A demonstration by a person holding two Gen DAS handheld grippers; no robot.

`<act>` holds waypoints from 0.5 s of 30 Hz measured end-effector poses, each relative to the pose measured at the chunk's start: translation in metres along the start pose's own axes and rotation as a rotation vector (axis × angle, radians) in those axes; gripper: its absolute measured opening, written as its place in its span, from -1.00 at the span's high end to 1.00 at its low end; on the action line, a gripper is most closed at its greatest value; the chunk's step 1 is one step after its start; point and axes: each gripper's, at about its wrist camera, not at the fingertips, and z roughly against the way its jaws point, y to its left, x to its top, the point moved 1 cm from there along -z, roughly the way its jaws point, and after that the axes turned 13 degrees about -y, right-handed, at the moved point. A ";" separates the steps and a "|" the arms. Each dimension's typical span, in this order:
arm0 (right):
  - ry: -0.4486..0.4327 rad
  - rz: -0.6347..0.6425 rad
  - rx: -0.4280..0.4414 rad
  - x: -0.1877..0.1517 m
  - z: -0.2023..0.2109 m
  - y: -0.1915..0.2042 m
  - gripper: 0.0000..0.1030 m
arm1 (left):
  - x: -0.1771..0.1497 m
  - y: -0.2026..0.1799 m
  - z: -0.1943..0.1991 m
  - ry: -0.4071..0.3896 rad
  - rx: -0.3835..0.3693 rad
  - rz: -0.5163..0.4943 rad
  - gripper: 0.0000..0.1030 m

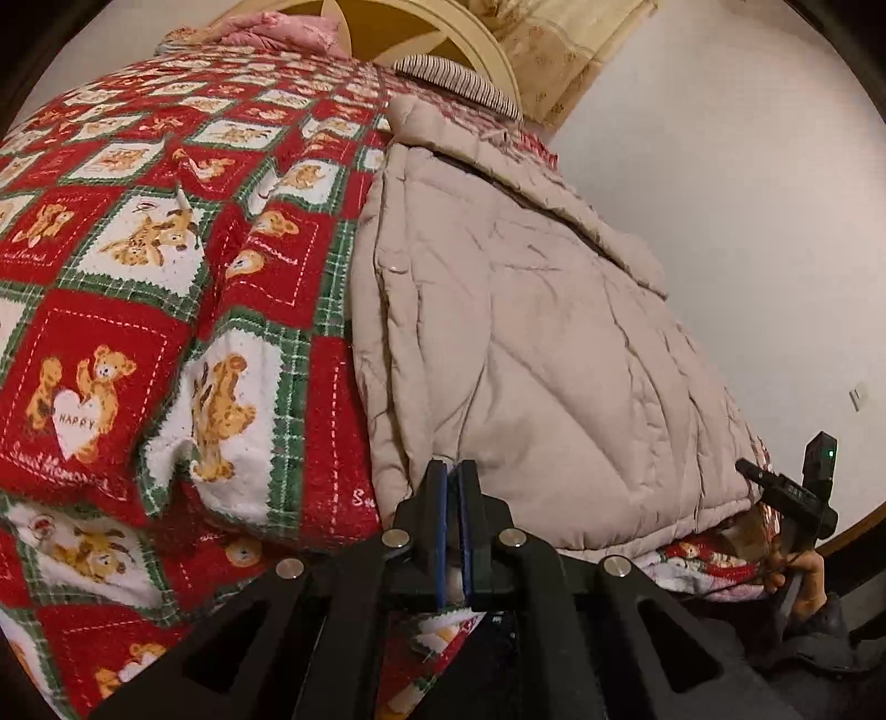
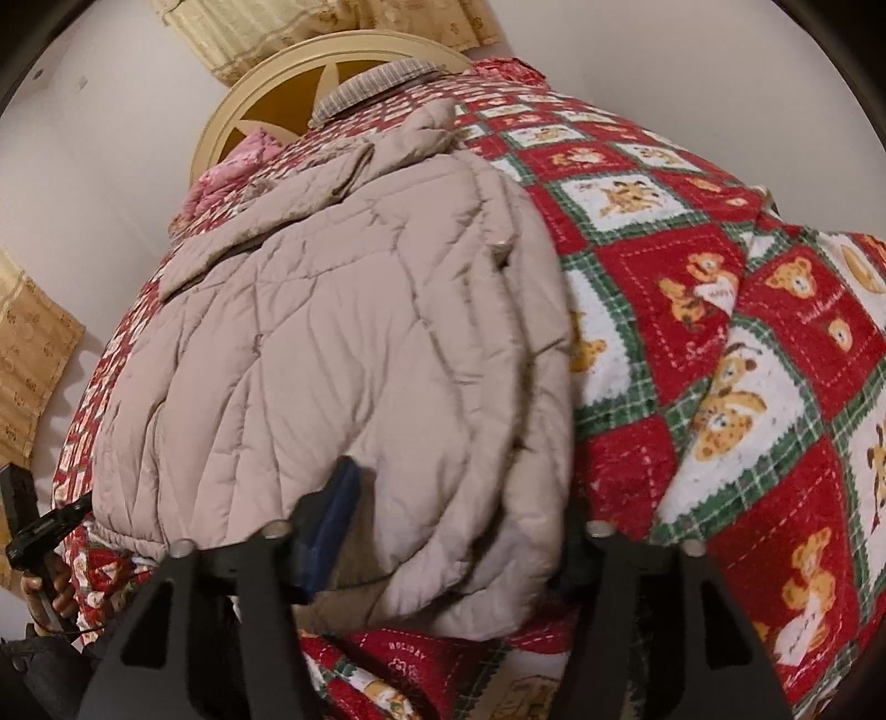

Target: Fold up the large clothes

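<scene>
Lying along one side of the bed [image 1: 183,310], the beige quilted coat [image 1: 526,354] stretches from the headboard [image 1: 421,33] end down to the bed's near edge, resting on a red and green teddy-bear blanket [image 1: 111,343]. In the left wrist view the left gripper [image 1: 453,487] has its two blue-padded fingers [image 1: 440,515] pressed together at the coat's near hem, at the corner nearest the blanket's open stretch; a sliver of pale cloth shows between the pads lower down, though I cannot tell for certain that it is the hem. A striped pillow [image 1: 459,77] and a pink quilt [image 1: 277,27] lie at the head end. At the right edge of this view the other gripper [image 1: 797,487] shows beside the coat's far hem corner, with a hand [image 1: 797,570] below it.

In the right wrist view the coat [image 2: 332,354] fills the middle, its collar toward the headboard [image 2: 310,88] and its hem bunched over the bed's near edge. The right gripper [image 2: 443,531] is spread wide: one blue-padded finger [image 2: 332,526] lies against the coat's hem, while the other is hidden behind the puffed fabric, which sits between them. The bear blanket [image 2: 720,343] covers the bed to the right. The left gripper [image 2: 39,526] appears small at the left edge, near the hem's other corner.
</scene>
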 end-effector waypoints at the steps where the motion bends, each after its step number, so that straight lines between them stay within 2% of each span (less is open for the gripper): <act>1: 0.002 0.015 0.002 -0.001 0.000 0.003 -0.46 | -0.001 0.002 0.000 -0.005 -0.006 0.012 0.93; 5: 0.009 0.068 -0.024 -0.003 -0.003 0.011 -0.51 | -0.002 0.011 0.000 -0.009 -0.040 0.113 0.93; 7: 0.010 0.076 -0.027 -0.003 -0.003 0.011 -0.51 | 0.002 0.004 0.007 -0.025 -0.030 0.046 0.93; 10: 0.009 0.065 -0.022 -0.003 -0.003 0.009 -0.51 | 0.008 -0.009 0.026 -0.188 0.008 -0.083 0.93; 12: 0.009 0.064 -0.021 -0.003 -0.003 0.009 -0.51 | 0.010 -0.008 0.027 -0.190 0.008 -0.080 0.91; 15: 0.010 0.062 -0.020 -0.003 -0.003 0.008 -0.51 | 0.008 0.001 0.022 -0.174 0.053 -0.036 0.90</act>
